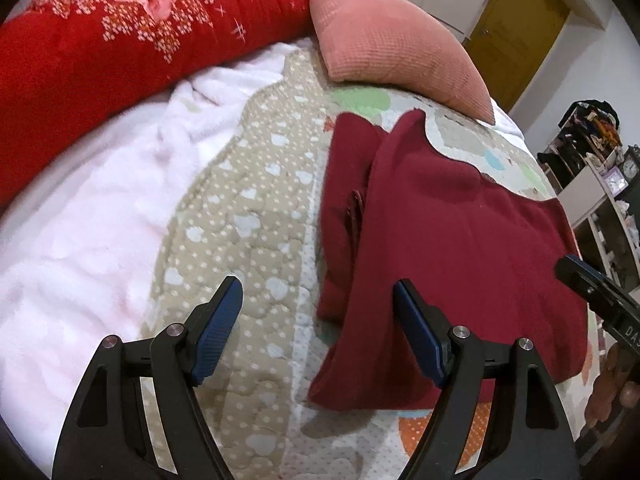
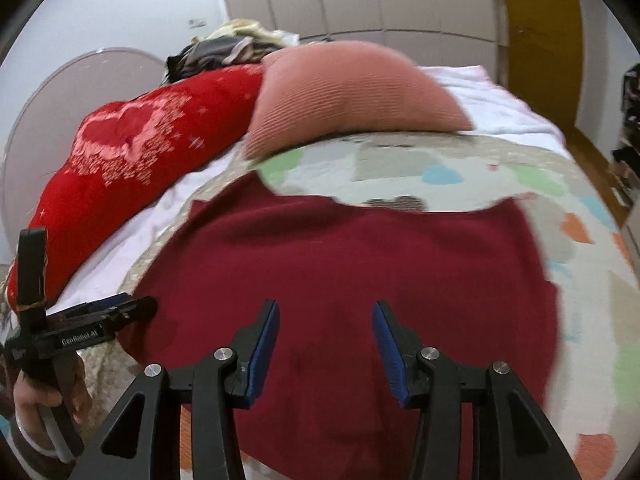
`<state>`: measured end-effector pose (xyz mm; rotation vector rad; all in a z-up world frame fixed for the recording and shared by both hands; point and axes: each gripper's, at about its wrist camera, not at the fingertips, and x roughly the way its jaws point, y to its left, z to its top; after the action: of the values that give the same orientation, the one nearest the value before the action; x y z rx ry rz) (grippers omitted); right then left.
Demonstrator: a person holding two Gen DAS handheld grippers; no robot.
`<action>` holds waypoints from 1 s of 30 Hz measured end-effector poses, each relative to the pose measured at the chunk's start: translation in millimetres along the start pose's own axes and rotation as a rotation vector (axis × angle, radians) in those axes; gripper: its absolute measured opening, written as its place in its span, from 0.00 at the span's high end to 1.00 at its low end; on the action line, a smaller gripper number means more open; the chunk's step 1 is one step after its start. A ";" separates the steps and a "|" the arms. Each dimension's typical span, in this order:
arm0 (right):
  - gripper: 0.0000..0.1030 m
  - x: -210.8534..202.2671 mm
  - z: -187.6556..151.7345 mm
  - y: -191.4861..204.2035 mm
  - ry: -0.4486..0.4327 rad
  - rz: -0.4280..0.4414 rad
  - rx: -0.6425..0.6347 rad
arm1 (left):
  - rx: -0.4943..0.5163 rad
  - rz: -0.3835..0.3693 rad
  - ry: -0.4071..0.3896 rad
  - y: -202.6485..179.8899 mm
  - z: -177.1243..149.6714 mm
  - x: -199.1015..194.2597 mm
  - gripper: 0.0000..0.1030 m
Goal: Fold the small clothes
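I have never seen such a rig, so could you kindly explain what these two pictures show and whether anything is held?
A person holds a two-finger tool in each hand; each picture comes from a camera on one tool. The left gripper and right gripper, with blue pads, both stand open and hold nothing. On the bed's patterned quilt lies a partly folded dark red knitted garment. Behind it lie a pink ribbed pillow and a bright red flowered blanket.
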<state>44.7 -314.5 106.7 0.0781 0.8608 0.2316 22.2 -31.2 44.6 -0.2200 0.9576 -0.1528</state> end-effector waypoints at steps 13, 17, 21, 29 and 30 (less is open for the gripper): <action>0.54 74.8 64.6 101.6 0.058 0.204 0.000 | 0.005 -0.011 0.003 12.4 -2.1 1.7 0.24; 0.55 112.3 77.3 110.4 0.117 0.169 0.004 | -0.006 -0.034 0.013 16.5 -1.7 4.9 0.24; 0.89 143.1 81.6 106.4 0.158 0.129 -0.003 | -0.020 -0.059 0.024 21.8 0.6 6.9 0.24; 0.93 133.6 84.5 128.2 0.085 0.159 -0.089 | -0.044 -0.076 0.029 27.3 1.1 6.5 0.24; 0.93 136.7 83.1 129.1 0.085 0.156 -0.092 | -0.046 -0.075 0.027 28.4 1.0 6.7 0.24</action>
<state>171.7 -155.1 80.1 0.0493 0.9286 0.4229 27.8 -5.1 32.7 -0.2967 0.9809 -0.2029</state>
